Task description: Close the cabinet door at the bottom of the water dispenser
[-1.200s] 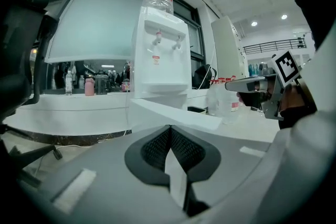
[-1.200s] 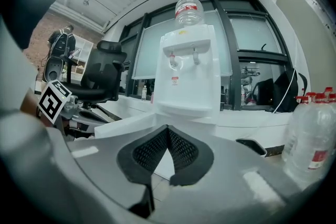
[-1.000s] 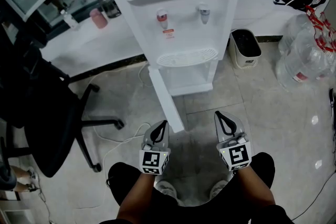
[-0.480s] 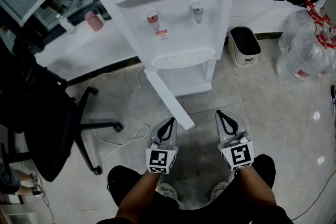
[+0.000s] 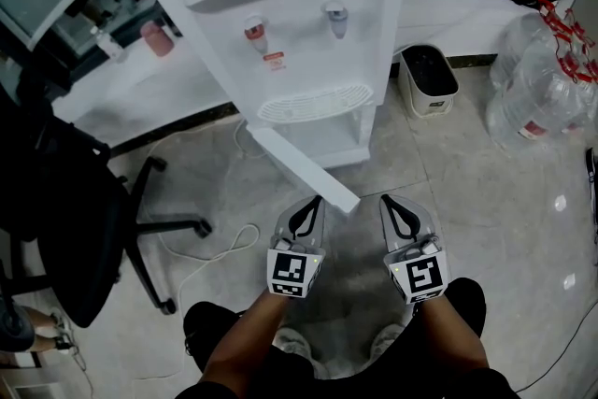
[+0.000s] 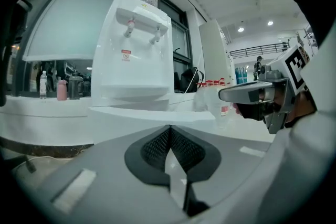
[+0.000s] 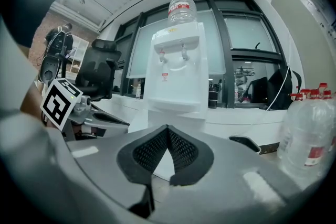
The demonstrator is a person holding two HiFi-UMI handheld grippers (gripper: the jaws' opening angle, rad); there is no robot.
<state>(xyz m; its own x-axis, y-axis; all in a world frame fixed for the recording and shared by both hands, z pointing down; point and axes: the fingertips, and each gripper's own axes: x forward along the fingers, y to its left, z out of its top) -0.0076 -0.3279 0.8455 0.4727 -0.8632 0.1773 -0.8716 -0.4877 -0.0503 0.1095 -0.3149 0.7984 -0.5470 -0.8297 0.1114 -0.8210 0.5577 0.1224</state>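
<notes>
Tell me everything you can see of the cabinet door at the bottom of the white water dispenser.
The flat white cabinet door looks like a smooth plastic or painted panel, plain, with no handle showing. It stands open, hinged at the left side of the white water dispenser's base and swung out over the grey tiled floor toward the person. Its free end lies just ahead of the shut left gripper; whether the two touch cannot be told.

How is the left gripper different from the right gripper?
The left gripper points its tip at the free end of the open cabinet door; the right gripper sits apart from it, over the floor. The left gripper leans rightward, the right gripper leftward. Both have jaws shut, holding nothing.
</notes>
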